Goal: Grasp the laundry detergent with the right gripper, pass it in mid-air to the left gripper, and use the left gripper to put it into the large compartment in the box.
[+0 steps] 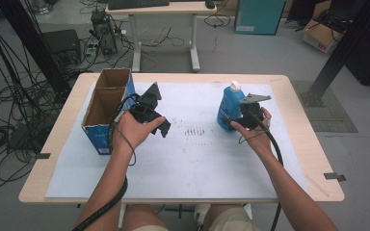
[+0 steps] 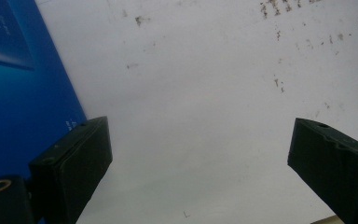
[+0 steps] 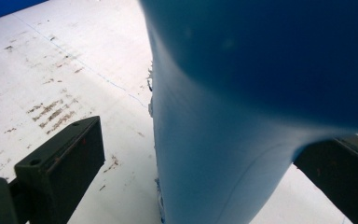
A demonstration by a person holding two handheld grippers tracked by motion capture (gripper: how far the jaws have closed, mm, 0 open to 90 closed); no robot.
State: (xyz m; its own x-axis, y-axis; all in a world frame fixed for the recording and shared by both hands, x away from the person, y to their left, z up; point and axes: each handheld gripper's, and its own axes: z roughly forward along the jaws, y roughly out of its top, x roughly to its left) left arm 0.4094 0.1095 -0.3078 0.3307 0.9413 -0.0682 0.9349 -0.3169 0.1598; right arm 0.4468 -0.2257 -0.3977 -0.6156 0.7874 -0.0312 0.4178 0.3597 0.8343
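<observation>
1. The cardboard box (image 1: pixel 107 109) stands open-topped at the left of the white mat (image 1: pixel 183 159); a divider splits it into two compartments, and what the high view shows of them looks empty.
2. The blue bottle (image 1: pixel 230 106) stands upright with its white cap on, right of the mat's centre; its contents cannot be told.
3. The right gripper (image 1: pixel 234 123) has its jaws wide on either side of the bottle; a gap shows at one jaw in the right gripper view.
4. The left gripper (image 1: pixel 165 126) hangs just beside the box, jaws wide and empty.
5. Open mat lies between the grippers and along the near edge; the table (image 1: pixel 301 139) shows bare wood beyond the mat.
</observation>
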